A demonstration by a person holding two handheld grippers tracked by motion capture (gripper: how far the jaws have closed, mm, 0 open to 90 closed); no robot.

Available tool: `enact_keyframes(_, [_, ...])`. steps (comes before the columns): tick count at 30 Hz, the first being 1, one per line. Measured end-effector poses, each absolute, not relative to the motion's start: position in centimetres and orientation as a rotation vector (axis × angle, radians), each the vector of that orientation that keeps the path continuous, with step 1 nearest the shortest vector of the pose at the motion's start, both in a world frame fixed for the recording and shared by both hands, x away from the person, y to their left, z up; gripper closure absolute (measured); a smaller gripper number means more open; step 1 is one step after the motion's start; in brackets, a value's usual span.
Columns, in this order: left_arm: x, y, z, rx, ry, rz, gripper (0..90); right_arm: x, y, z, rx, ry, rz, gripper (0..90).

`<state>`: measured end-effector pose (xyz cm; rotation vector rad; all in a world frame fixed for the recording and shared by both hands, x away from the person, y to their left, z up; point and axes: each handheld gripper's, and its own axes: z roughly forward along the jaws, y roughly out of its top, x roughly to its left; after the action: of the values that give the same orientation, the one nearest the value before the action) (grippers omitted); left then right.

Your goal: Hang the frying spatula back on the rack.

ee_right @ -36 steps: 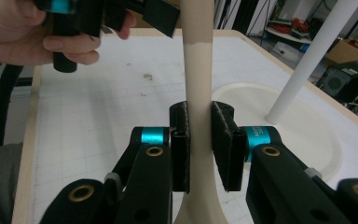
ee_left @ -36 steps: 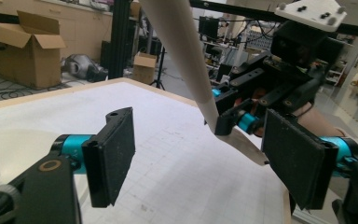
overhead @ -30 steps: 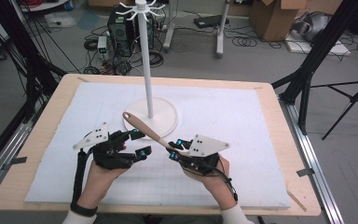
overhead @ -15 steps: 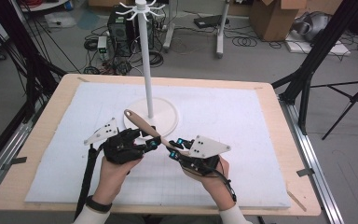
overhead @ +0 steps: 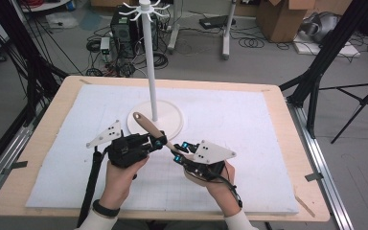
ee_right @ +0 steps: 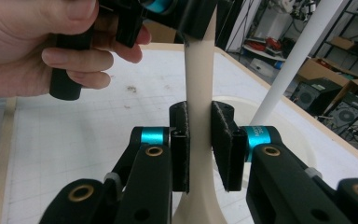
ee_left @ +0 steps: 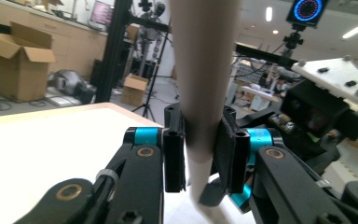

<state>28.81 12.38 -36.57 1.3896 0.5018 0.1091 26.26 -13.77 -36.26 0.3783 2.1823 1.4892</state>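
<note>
White mat (overhead: 268, 143) on wooden table (overhead: 43, 143), cluttered lab floor, left tongs (overhead: 157, 142) and right tongs (overhead: 178, 152) pinching beige handle (overhead: 148, 127)

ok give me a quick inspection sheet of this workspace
surface: wooden table under a white mat
job's things: beige wooden utensil, held off the mat, tilted toward the white hook stand
clutter: nothing seen
grippers: left gripper has just closed on the utensil; right gripper shut on it lower down, fingers pressing both sides
cables: black cable hangs from the left gripper; more on the floor behind
surroundings: cardboard boxes, computer tower, tripod legs
</note>
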Motion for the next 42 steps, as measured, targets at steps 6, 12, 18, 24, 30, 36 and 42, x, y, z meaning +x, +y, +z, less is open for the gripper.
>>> enact_keyframes(6, [29.1,12.6,-35.8,1.422,0.458,0.085,75.4,26.4,-14.1,-36.3,0.325,2.203,1.549,65.8])
enact_keyframes(12, [29.2,13.1,-34.8,1.508,0.345,0.055,76.1,26.6,-14.7,-35.8,0.293,2.227,1.639,53.6])
enact_keyframes(18, [29.2,13.0,-33.4,1.587,0.188,-0.002,76.1,27.2,-14.5,-35.7,0.250,2.330,1.797,45.9])
enact_keyframes(24, [29.1,12.4,-32.7,1.602,0.074,-0.066,76.1,27.3,-13.6,-35.4,0.164,2.379,1.889,48.1])
enact_keyframes(30, [29.1,12.1,-32.4,1.597,0.034,-0.097,76.1,27.2,-13.1,-35.3,0.096,2.403,1.923,55.9])
enact_keyframes(36, [29.1,12.0,-32.3,1.604,0.014,-0.102,76.1,27.3,-13.1,-35.2,0.082,2.398,1.940,61.6])
enact_keyframes(42, [29.2,12.2,-32.3,1.591,0.007,-0.121,76.1,27.3,-13.1,-35.2,0.074,2.394,1.955,65.5])
